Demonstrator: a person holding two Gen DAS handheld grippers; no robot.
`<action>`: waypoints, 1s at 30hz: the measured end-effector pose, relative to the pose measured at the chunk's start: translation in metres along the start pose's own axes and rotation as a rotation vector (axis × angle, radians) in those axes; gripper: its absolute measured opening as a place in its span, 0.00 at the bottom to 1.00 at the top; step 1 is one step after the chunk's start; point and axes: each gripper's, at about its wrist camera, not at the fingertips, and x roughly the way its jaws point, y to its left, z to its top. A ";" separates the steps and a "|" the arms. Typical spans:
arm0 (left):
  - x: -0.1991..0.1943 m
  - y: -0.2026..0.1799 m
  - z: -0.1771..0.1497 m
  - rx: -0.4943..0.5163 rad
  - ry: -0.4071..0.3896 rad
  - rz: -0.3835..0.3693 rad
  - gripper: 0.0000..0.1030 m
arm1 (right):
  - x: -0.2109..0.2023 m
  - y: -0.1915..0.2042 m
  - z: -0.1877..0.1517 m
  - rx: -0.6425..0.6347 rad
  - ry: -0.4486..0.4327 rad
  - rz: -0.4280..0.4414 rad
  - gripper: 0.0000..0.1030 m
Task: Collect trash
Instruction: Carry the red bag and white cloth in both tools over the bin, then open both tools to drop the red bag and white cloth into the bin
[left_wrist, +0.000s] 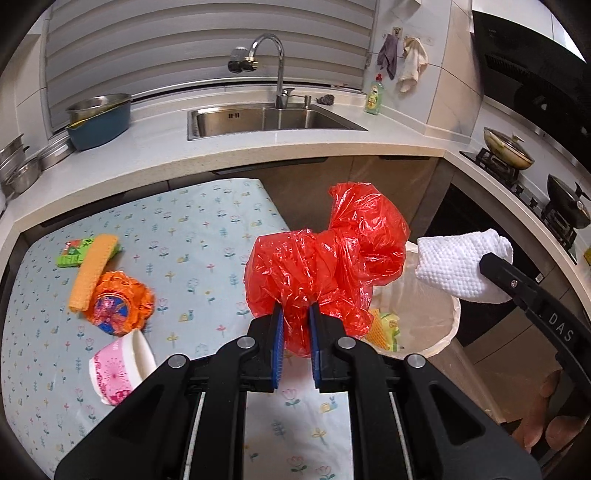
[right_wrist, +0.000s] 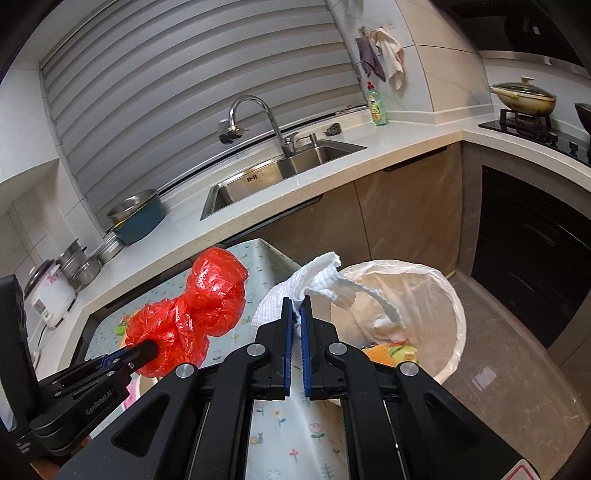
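The left tongs (left_wrist: 296, 325) are clamped on a crumpled red plastic bag (left_wrist: 325, 258), and the right tongs (right_wrist: 296, 310) are clamped on a white paper towel (right_wrist: 295, 291); both loads hang in the air near the rim of a lined trash bin (right_wrist: 454, 306) beside the table (left_wrist: 192, 229). The bin already holds some yellow and green scraps. An orange wrapper (left_wrist: 120, 306), a sponge pack (left_wrist: 90, 258) and a pink paper cup (left_wrist: 118, 369) are left on the table, so the job looks roughly half done.

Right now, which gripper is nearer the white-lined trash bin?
Right. The right gripper, shut on the white textured paper towel, is at the bin's rim; the left gripper, clamping the crumpled red plastic bag, sits over the table edge beside it.
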 end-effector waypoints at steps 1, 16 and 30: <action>0.006 -0.008 0.001 0.009 0.008 -0.012 0.11 | -0.001 -0.006 0.000 0.007 -0.001 -0.009 0.04; 0.069 -0.077 0.005 0.085 0.068 -0.092 0.34 | 0.010 -0.074 0.004 0.087 0.003 -0.096 0.04; 0.079 -0.062 0.004 0.054 0.069 -0.057 0.39 | 0.032 -0.073 0.004 0.076 0.033 -0.083 0.04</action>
